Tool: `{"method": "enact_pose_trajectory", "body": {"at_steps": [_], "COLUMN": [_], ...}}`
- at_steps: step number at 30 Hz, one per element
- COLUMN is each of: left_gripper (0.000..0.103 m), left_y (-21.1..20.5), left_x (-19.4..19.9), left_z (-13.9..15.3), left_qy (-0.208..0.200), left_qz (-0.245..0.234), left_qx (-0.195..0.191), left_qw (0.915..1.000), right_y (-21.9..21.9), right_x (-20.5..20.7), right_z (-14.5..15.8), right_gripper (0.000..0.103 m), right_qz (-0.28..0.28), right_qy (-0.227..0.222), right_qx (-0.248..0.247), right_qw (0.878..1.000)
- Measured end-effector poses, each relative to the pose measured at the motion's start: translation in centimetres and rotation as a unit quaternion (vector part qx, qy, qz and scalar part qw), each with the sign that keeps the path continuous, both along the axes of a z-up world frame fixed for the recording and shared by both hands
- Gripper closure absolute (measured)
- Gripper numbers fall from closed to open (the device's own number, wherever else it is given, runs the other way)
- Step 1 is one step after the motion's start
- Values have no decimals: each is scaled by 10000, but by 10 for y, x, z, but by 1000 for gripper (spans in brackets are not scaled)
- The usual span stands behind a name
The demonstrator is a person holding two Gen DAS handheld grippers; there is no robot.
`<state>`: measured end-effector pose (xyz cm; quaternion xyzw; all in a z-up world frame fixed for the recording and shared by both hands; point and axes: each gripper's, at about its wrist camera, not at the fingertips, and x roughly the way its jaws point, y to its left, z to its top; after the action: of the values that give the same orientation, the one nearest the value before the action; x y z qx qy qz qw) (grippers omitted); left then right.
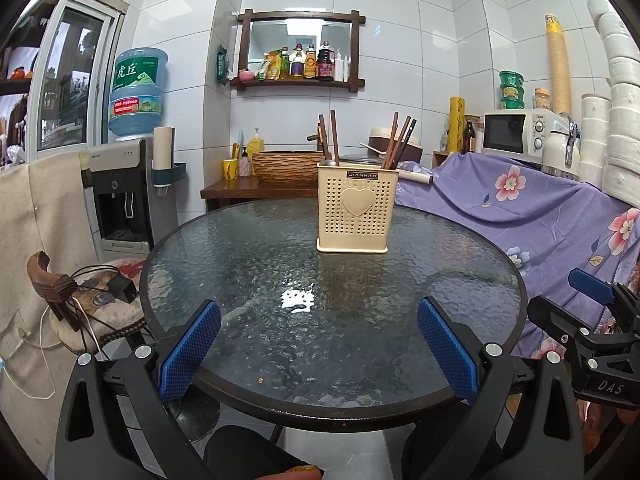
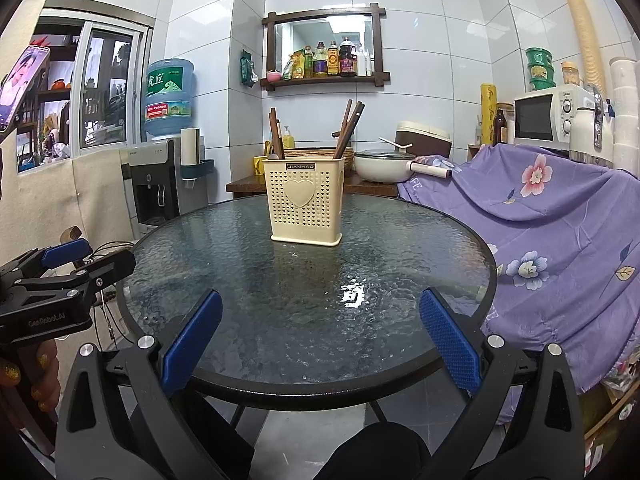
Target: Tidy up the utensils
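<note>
left gripper [image 1: 318, 350]: jaws wide, empty | right gripper [image 2: 320, 344]: jaws wide, empty | utensil holder [image 1: 353, 210] with chopsticks [image 1: 398, 140] upright on glass surface [image 1: 240, 264], well ahead of both jaws

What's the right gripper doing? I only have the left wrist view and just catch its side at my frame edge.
Observer: The right gripper is open with nothing between its pads. It points across the glass table at the utensil holder.
Operator: The holder blocks what's behind it for me. Anything there?
Observer: A white pot with a handle sits on the wooden side table, behind the holder and to its right.
Operator: Anything past my left edge?
Observer: A phone with a lit screen, high at the left of the right wrist view.
</note>
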<state>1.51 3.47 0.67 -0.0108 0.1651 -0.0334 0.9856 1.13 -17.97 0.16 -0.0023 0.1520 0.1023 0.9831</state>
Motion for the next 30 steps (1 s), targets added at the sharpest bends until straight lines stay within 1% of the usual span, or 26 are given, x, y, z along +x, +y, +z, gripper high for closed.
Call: {"method": "enact_pose_trajectory", "body": {"at_steps": [30], "left_gripper": [6], "left_y": [1], "left_x": [0], "left_z": [-4], "left_qy": [-22], "left_qz": [-59], "left_qx": [-52], "left_qw": [10000], "right_y": [2], "right_x": [-1], "right_z": [1], "right_gripper": [6], "right_qz": [13], "right_qy": [18], "right_qx": [-17], "right_qw": [10000]}}
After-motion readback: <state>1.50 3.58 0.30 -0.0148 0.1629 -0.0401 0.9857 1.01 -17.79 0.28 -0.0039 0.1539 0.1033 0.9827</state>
